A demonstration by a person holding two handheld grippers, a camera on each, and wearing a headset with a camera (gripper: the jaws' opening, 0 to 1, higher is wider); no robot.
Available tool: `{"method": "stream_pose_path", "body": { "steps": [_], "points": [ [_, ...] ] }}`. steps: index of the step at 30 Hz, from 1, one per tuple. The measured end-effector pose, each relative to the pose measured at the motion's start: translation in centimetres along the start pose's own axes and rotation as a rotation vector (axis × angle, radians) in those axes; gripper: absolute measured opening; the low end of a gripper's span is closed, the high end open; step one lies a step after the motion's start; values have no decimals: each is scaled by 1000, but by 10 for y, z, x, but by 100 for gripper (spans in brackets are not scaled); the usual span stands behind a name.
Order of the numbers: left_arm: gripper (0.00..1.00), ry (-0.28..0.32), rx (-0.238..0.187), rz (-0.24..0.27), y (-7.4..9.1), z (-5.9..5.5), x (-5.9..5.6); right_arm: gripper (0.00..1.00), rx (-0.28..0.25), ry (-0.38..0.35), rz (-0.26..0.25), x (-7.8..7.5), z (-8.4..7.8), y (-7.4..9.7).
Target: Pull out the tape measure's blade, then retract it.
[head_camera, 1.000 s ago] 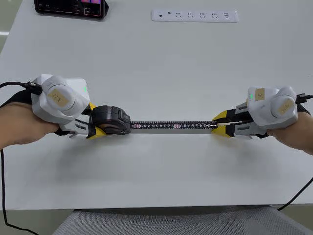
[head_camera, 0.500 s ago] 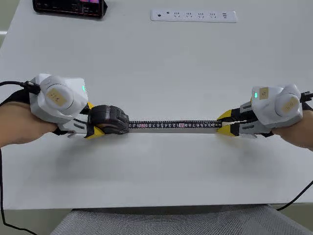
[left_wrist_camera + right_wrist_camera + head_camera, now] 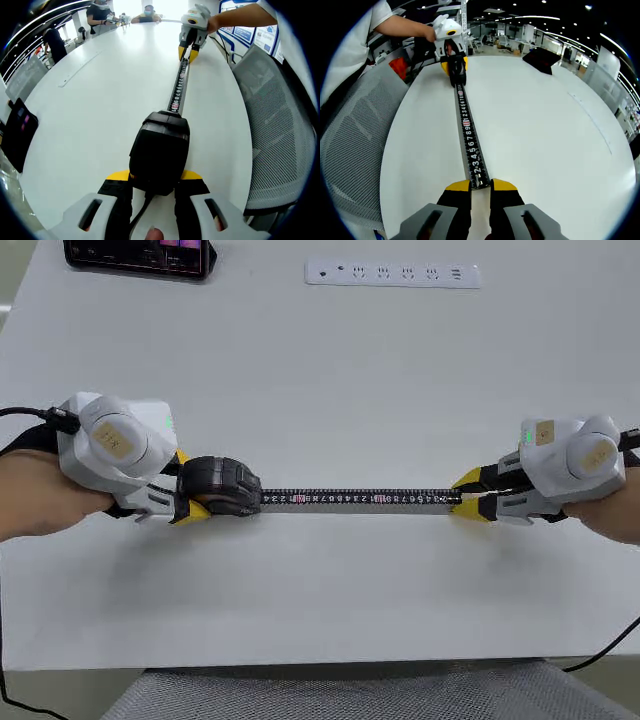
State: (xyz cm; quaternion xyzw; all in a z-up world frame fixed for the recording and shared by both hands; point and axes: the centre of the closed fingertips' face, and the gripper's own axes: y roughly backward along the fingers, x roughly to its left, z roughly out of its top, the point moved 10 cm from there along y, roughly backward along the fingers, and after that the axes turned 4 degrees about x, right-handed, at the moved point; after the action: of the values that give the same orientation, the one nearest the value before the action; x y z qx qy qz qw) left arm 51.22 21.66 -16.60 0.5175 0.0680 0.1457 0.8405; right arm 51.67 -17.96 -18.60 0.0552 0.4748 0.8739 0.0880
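Chunky black tape measure case (image 3: 160,150) clamped in left gripper (image 3: 156,176), its rear hidden between the jaws. The case sits low over the white table (image 3: 330,370) (touching or not, can't tell). Dark numbered blade (image 3: 360,498) runs out straight to right gripper (image 3: 466,497), jaws pinched narrow on the blade tip, end hook hidden between them. White power strip (image 3: 392,273) on far side. Dark flat device (image 3: 140,254) cut off at top edge.
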Motion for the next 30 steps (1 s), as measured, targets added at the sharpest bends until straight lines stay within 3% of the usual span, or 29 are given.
{"method": "stream_pose_path", "body": {
  "steps": [30],
  "points": [
    [28,-13,13,22,0,2,-1,11,63,3,54,-5,9,-1]
  ]
}}
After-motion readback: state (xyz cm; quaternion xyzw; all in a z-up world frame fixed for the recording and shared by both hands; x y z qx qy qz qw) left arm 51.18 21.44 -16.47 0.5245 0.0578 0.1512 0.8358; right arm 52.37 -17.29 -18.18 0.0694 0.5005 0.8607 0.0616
